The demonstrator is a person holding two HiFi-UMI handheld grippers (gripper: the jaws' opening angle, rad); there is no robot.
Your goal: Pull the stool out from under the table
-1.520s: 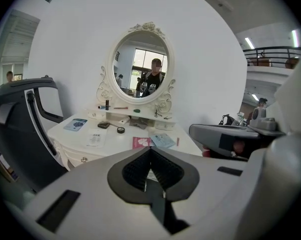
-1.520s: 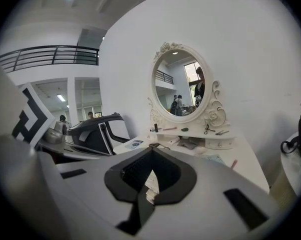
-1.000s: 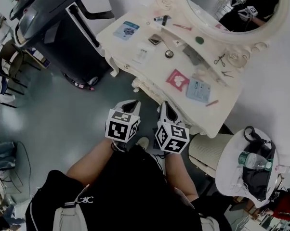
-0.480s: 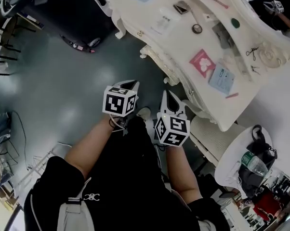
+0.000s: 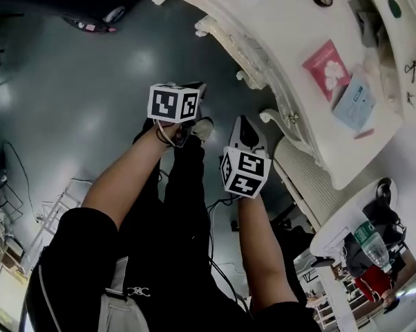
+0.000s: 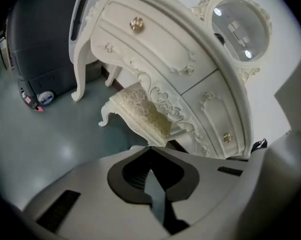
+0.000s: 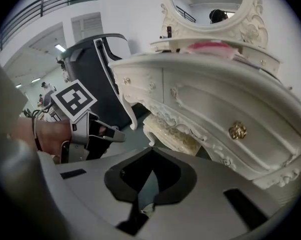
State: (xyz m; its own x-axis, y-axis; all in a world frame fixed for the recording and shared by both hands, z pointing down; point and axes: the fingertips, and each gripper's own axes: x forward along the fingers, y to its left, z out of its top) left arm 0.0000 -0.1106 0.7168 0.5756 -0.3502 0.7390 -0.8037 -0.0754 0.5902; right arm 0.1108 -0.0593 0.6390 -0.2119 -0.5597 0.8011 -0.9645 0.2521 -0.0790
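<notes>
The stool (image 6: 140,113) has a cream patterned seat and curled white legs, and it stands tucked under the carved white dressing table (image 6: 165,49). From the head view only the stool's carved edge (image 5: 225,47) sticks out past the table front (image 5: 284,68). In the right gripper view the stool (image 7: 173,134) sits below the drawers. Both grippers hang in the air short of it, touching nothing. My left gripper (image 5: 196,87) is shut and empty, also visible as the left gripper (image 7: 121,136). My right gripper (image 5: 242,121) is shut and empty too.
A large dark machine (image 6: 35,49) stands left of the table. A ribbed cream bin (image 5: 312,185) sits at the table's right end, beside a round white side table (image 5: 343,234) with a water bottle (image 5: 374,249). My legs and a shoe (image 5: 202,126) are below the grippers.
The view has tipped down and closer to the table front. Both grippers have moved forward toward the stool, the left one leading. Both stayed shut.
</notes>
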